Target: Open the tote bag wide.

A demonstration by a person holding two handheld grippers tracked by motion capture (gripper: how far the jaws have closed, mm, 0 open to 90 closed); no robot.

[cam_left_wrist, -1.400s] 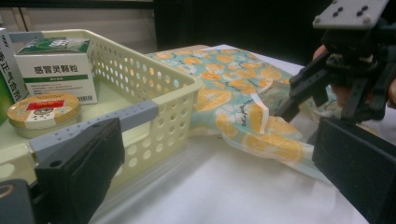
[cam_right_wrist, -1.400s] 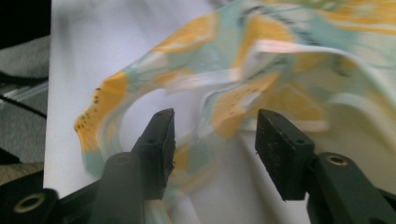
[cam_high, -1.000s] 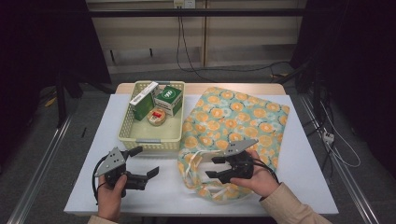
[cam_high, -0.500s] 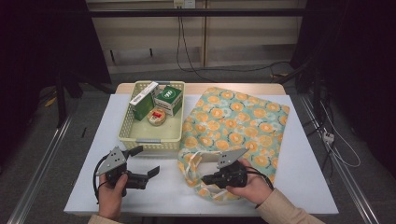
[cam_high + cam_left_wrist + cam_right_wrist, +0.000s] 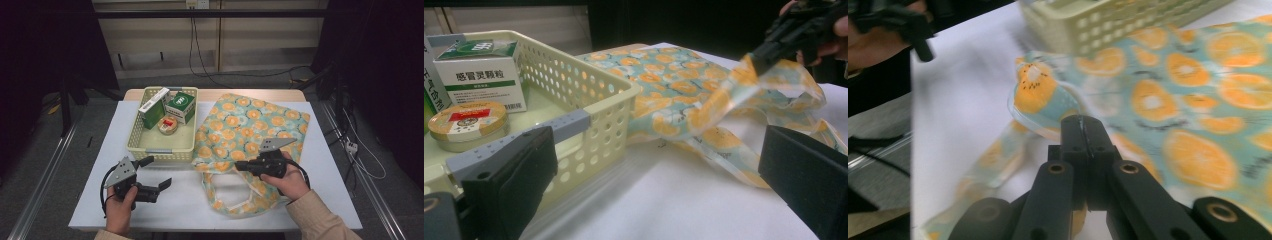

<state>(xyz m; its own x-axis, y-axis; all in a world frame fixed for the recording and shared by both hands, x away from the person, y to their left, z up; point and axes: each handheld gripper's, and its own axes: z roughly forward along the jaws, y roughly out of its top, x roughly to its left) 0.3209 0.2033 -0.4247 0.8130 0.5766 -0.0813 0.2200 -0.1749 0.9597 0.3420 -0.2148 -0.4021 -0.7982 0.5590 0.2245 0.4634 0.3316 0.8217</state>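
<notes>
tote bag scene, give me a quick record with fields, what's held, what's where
surface: white table
bag: orange-print tote bag, lying flat to the right of the basket
right gripper: jaws shut on the bag's handle, lifting it off the table
left gripper: jaws open, nothing between them, near the basket's front
basket: cream basket, left of the bag
basket contents: green-and-white box, long box, round tin
</notes>
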